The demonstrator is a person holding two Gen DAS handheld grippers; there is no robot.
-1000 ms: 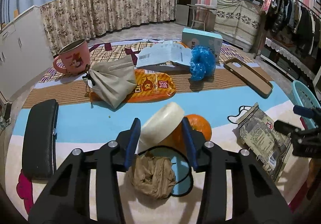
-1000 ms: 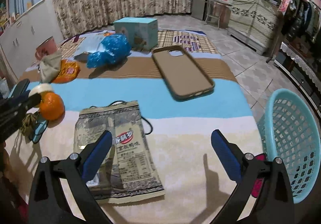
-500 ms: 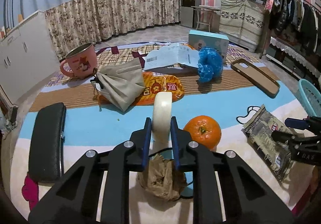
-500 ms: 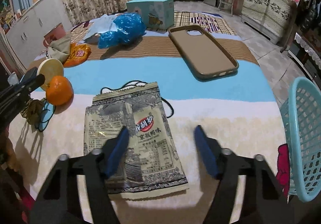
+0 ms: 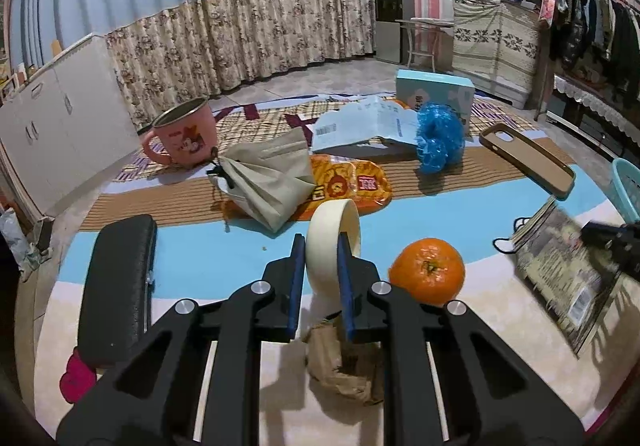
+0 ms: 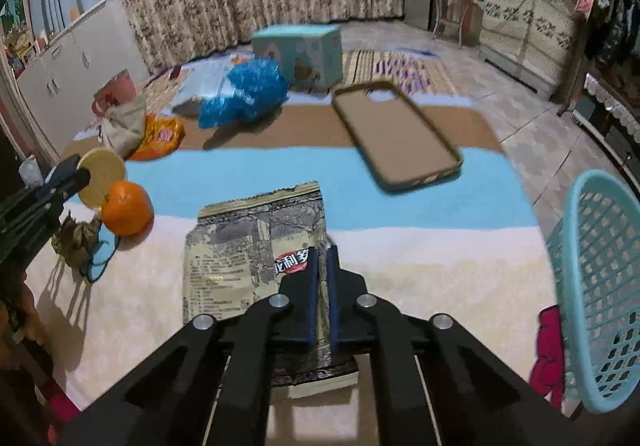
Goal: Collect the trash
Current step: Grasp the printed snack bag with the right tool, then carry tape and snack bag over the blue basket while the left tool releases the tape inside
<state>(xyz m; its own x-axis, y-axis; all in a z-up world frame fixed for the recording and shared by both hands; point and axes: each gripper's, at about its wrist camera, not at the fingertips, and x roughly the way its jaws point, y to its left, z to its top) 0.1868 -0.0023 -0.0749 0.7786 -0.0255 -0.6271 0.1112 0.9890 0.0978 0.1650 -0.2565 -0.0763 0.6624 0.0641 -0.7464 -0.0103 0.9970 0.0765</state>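
Observation:
My left gripper (image 5: 320, 240) is shut on a cream tape roll (image 5: 334, 216), which stands on edge between the blue pads just above the mat. A crumpled brown paper (image 5: 344, 366) lies under the fingers, and an orange (image 5: 428, 270) sits to the right. In the right wrist view my right gripper (image 6: 322, 258) is shut on the right edge of a grey-and-cream snack packet (image 6: 248, 246), which is tilted up from the mat. The left gripper (image 6: 76, 174) and the tape roll (image 6: 102, 174) show at that view's left edge.
A teal mesh basket (image 6: 600, 286) stands at the right, off the mat. Also on the mat are a brown phone case (image 6: 396, 138), a blue plastic bag (image 6: 244, 94), a teal box (image 6: 304, 46), an orange wrapper (image 5: 352, 182), a beige pouch (image 5: 268, 178), a pink mug (image 5: 184, 138) and a black case (image 5: 120, 278).
The left jaws closed on the tape roll, which now stands upright on edge. The right jaws went from wide open to shut on the snack packet's edge, and the packet tilted up.

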